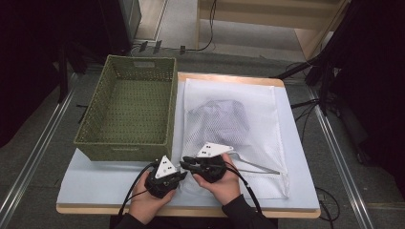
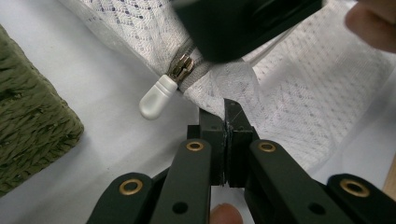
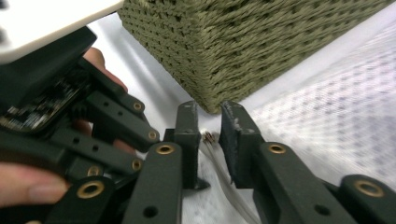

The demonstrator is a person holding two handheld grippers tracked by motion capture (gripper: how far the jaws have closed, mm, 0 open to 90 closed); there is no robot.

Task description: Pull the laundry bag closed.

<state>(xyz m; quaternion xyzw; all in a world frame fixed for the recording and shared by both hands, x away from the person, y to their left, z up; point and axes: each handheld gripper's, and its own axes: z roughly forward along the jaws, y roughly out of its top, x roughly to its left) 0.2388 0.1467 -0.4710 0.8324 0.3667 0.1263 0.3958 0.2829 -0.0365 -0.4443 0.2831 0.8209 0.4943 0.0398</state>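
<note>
A white mesh laundry bag (image 1: 260,95) with a dark garment (image 1: 219,119) inside lies flat on the table. Both grippers meet at its near left corner. My left gripper (image 1: 181,175) (image 2: 225,109) is shut on a fold of the mesh just below the zipper's end. The brass zipper slider (image 2: 182,67) and its white pull tab (image 2: 156,95) lie to the left of that fold. My right gripper (image 1: 185,165) (image 3: 210,112) comes in from the right, jaws a little apart. The zipper slider (image 3: 208,137) sits in the gap, and the pads do not press on it.
A green woven basket (image 1: 124,145) (image 2: 32,126) (image 3: 243,42) stands empty at the left, close behind both grippers. The pale table top (image 1: 105,179) has bare room at the front left. Cables and metal rails run along the floor at both sides.
</note>
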